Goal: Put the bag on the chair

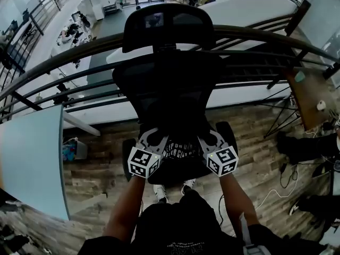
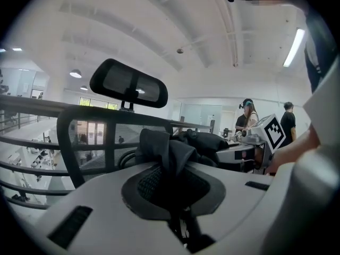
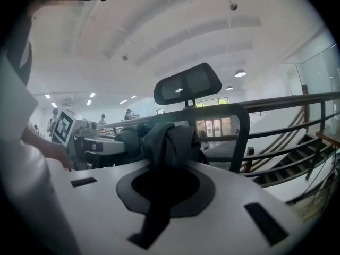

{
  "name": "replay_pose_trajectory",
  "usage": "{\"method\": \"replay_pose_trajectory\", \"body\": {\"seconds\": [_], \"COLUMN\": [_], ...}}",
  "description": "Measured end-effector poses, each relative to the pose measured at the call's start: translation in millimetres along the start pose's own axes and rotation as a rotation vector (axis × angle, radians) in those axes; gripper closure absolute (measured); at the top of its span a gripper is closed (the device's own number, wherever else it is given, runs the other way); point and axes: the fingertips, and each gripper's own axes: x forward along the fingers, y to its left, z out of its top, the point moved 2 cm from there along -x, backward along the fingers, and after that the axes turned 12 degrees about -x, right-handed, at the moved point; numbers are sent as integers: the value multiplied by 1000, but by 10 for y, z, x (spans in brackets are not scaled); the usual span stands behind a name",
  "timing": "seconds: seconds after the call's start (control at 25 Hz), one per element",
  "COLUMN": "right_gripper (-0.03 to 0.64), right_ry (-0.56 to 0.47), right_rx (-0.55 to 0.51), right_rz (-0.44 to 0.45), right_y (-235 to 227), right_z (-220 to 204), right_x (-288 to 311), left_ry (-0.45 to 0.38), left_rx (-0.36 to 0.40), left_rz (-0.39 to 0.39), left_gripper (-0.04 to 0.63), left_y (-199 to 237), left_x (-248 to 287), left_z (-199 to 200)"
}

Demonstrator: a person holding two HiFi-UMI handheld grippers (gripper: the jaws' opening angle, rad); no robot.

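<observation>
Bag [image 1: 179,149]: dark, soft fabric with pale print, slung between both grippers just above the chair seat [image 1: 178,174], in front of the lower backrest. Contact with the seat not determinable.

Far left: pale flat panel [image 1: 32,158], smooth-faced, above a wood-plank floor [image 1: 95,158]. Behind it, a curved dark metal railing [image 1: 53,57] of horizontal bars, running across the full width behind the chair.

Left gripper [image 1: 153,138]: jaws clamped on a bunched fold of the bag fabric [image 2: 164,147]. Crumpled cloth rising out of the gap between smooth, pale jaw shells.

Centre: chair [image 1: 170,78], black, facing the person. Mesh backrest [image 2: 95,137] stretched in a rigid frame. Separate oval headrest [image 1: 169,28] on a short stem. Dark armrests either side of the bag, just outside the grippers.

Right gripper [image 1: 211,138]: jaws closed tight on a second gathered fold of the same fabric, with a dark strip trailing down through the gap.

Far right: brown wooden tabletop [image 1: 308,97], legs of a seated person [image 1: 303,145], loose cables [image 1: 289,179] on the floor.
</observation>
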Motion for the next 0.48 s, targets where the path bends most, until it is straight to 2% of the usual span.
{"method": "replay_pose_trajectory", "body": {"seconds": [0.32,0.48], "right_gripper": [589,589], "right_ry": [67,97], "right_rx": [9,16], "right_rz": [53,88], "right_y": [-127,-243], "right_z": [-465,-717], "right_x": [287,486], "left_ry": [39,81], "left_rx": [-44,-35], "left_rz": [22,34], "left_gripper": [543,543], "left_y": [279,466], "left_x": [318,519], "left_z": [-386,-588]}}
